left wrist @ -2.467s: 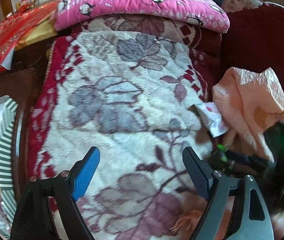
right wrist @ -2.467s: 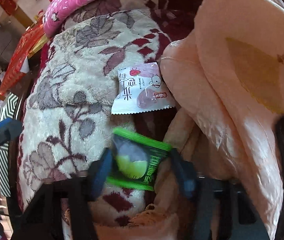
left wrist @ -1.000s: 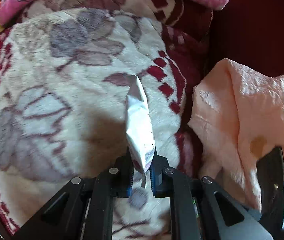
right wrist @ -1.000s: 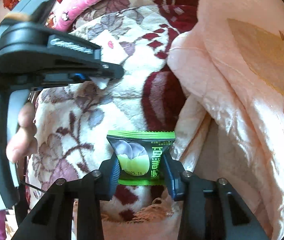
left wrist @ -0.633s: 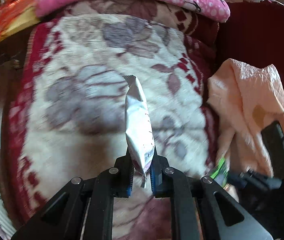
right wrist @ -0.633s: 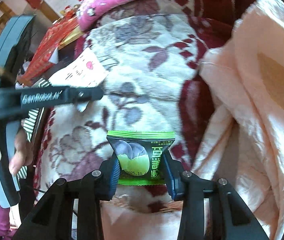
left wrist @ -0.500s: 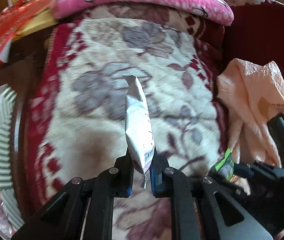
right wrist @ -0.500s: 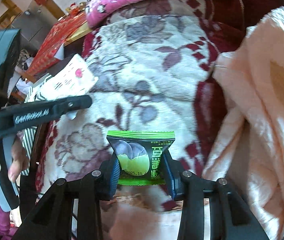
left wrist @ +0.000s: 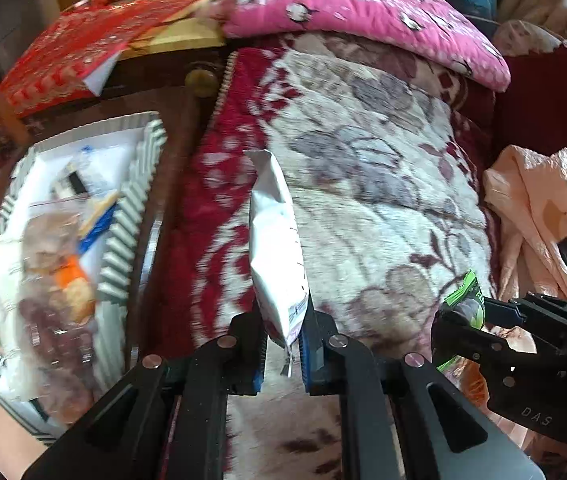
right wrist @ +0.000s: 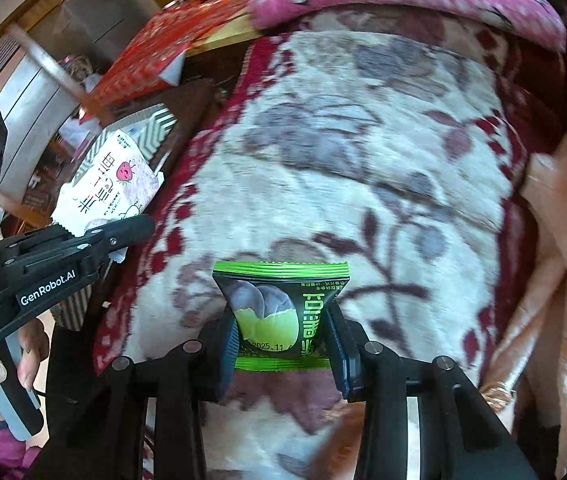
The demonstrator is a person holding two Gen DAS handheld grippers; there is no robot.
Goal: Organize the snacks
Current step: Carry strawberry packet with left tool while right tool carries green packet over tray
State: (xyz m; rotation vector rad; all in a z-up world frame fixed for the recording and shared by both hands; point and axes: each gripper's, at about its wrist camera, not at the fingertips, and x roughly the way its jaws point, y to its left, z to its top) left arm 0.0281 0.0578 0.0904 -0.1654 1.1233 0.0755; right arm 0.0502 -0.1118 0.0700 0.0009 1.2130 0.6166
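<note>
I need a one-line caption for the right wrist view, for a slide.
Right hand-held gripper holds a green snack packet above a floral blanket; left hand-held gripper holds a white packet.

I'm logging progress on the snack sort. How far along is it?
Done: several snacks already lie in the striped tray. In hand: the left gripper is shut on a white packet, the right gripper on a green packet, both above the blanket. Left: both packets must reach the tray.
</note>
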